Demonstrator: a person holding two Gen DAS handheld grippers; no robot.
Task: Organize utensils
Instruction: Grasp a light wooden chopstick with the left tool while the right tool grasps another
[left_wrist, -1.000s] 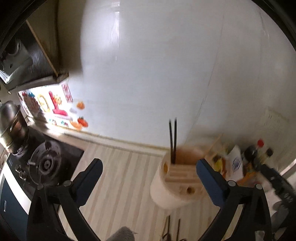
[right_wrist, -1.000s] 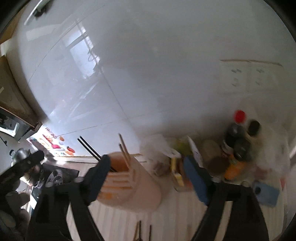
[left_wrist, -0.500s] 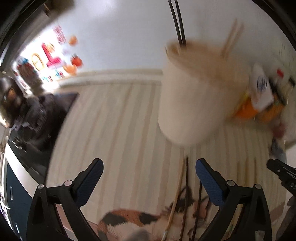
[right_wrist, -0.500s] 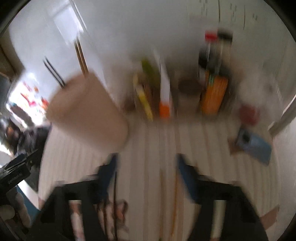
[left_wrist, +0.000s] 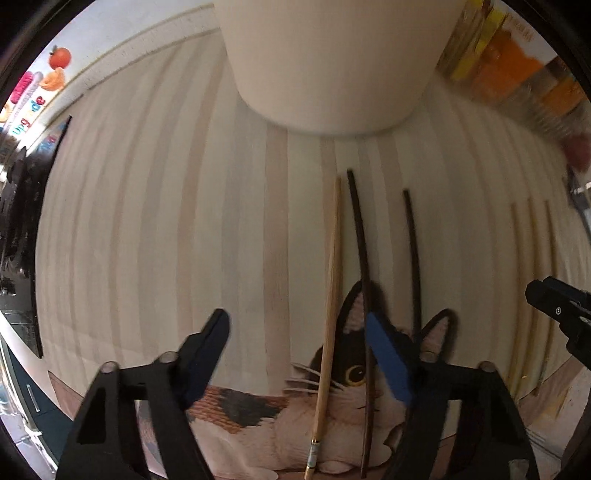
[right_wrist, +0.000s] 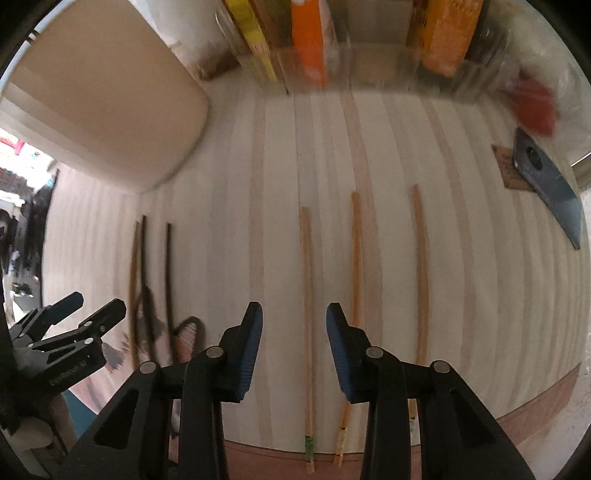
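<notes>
Striped counter (right_wrist: 229, 192): wooden chopstick (right_wrist: 306, 295) lies between the half-closed, empty right gripper (right_wrist: 294, 314), jaws just narrowing.

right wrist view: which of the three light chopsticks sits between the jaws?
The leftmost light chopstick, the one with the green band at its near end; the middle one and the right one lie outside the jaws.

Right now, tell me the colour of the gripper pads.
Blue pads on black arms, clearest in the right wrist view.

Left tool (left_wrist: 297, 334) black angular frame, silver rivets, blue finger pads, right tool (right_wrist: 294, 321) alike
</notes>
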